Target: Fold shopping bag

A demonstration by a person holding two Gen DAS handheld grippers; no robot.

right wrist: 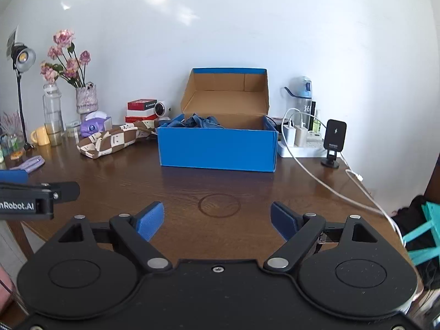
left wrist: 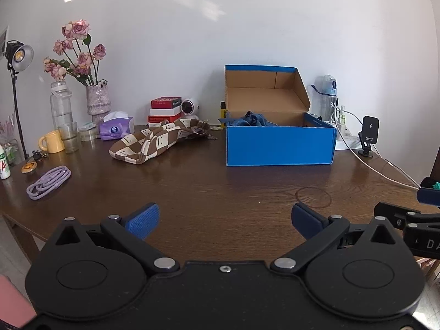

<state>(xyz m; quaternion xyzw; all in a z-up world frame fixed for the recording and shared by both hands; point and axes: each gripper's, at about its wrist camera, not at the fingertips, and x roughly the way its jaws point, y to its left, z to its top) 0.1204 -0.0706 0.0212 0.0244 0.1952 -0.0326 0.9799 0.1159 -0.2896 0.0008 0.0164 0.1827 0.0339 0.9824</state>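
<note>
A crumpled blue fabric shopping bag (left wrist: 249, 120) lies inside an open blue cardboard box (left wrist: 280, 145) at the back of the wooden table; it also shows in the right wrist view (right wrist: 199, 121) inside the box (right wrist: 217, 150). My left gripper (left wrist: 225, 221) is open and empty, low over the table's front edge, well short of the box. My right gripper (right wrist: 217, 221) is open and empty, beside the left one, also near the front edge. Each gripper's side shows at the other view's edge.
A brown-and-cream checkered pouch (left wrist: 156, 143) lies left of the box. Vase of roses (left wrist: 97, 100), tissue pack (left wrist: 115, 129), yellow mug (left wrist: 52, 141), glasses and a purple cable coil (left wrist: 48, 183) are at left. Water bottle (right wrist: 302, 96), power strip with chargers (right wrist: 299, 143), phone stand (right wrist: 334, 143) and white cables are at right.
</note>
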